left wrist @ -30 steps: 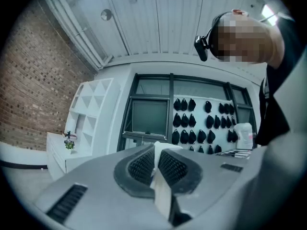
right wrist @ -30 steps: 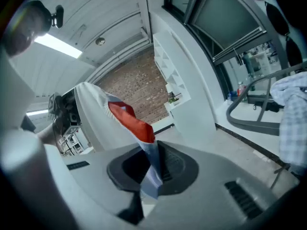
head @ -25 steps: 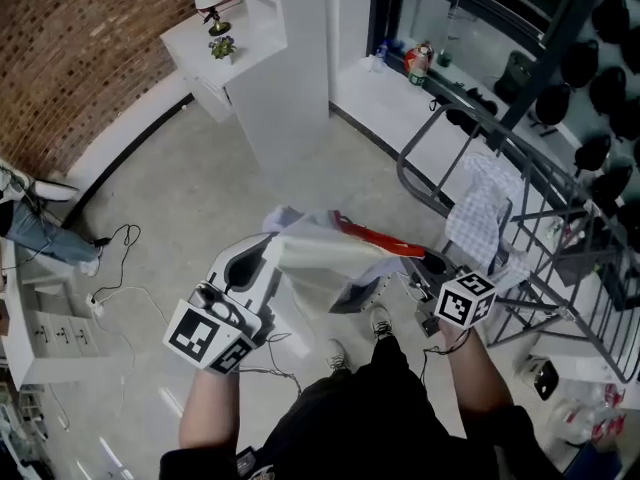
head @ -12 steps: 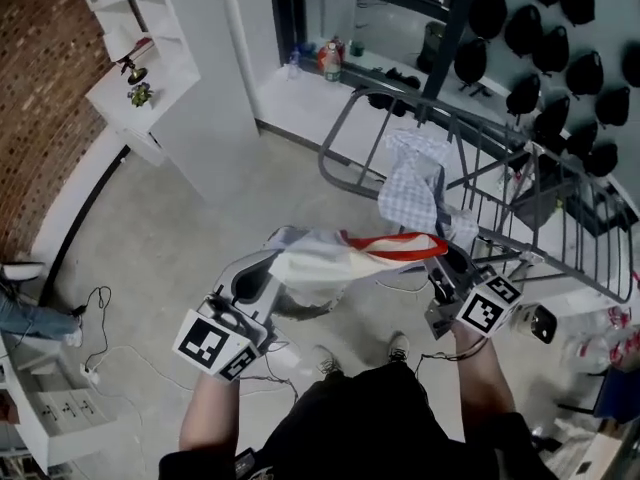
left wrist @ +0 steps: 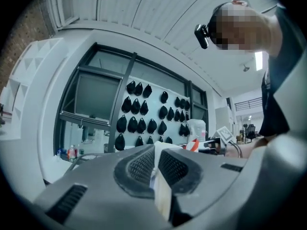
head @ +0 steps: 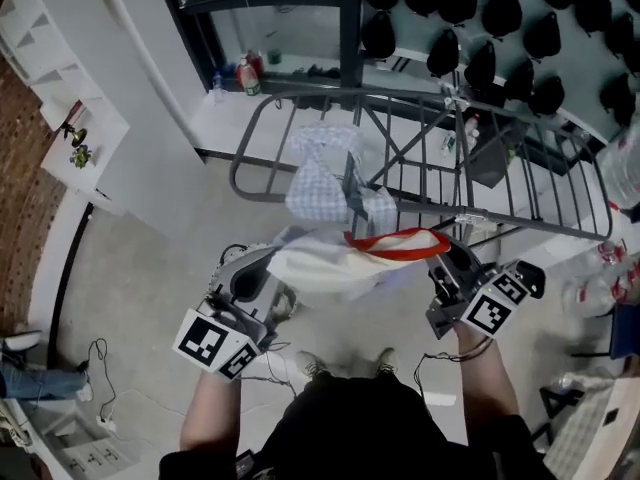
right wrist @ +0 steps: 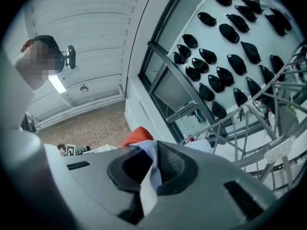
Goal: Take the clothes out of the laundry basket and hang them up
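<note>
Now we hold a white piece of clothing with a red band along its top point(head: 335, 268) up in the air. It is pulled out wide between our two tools. Our left gripper point(head: 268, 261) has one end of it. Its two jaws are squeezed together on the cloth, and a pale fold pokes out from between the dark bumpy pads point(left wrist: 139, 164). Our right gripper point(head: 438, 253) has the other end, the one with the red band. Its jaws are pressed together on the cloth too, with white and red cloth sticking up out of the gap.

Just past the clothing stands a grey metal drying rack with many thin bars point(head: 520, 218). A blue and white checked cloth point(head: 318, 173) hangs over the near left part of the rack. From above, its bottom edge looks right next to the clothing that we hold. Behind the rack is a blue-green wall with rows of black rounded things point(head: 460, 3) fixed to it. Some small bottles point(head: 245, 73) stand on a white ledge at the back. To the left is a white shelf point(head: 85, 133) with small things on it. Under us is a grey floor point(head: 150, 268), with thin wires point(head: 100, 353) lying on it at the lower left.
</note>
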A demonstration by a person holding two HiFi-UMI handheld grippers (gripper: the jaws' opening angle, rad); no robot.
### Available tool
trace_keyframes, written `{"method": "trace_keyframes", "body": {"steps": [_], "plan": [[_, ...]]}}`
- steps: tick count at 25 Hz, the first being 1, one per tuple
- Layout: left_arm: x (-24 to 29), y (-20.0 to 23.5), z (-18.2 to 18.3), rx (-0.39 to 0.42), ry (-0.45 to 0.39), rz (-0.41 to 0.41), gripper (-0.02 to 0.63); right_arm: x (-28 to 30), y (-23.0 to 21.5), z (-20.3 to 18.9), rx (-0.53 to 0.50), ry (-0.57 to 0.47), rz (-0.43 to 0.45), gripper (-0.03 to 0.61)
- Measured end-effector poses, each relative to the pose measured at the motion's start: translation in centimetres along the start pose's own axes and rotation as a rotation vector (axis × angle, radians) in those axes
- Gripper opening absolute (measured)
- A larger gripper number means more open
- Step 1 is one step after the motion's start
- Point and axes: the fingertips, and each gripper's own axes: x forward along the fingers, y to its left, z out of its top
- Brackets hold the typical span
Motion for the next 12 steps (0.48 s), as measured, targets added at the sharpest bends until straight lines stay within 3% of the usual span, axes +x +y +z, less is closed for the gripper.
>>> {"method": "trace_keyframes", "body": {"steps": [12], "plan": [[11.4, -11.6, -0.3, -0.016, 0.019, -0.045, 0.011, -13.5, -8.4, 9.1, -0.048, -0.096, -0.120, 0.020]]}}
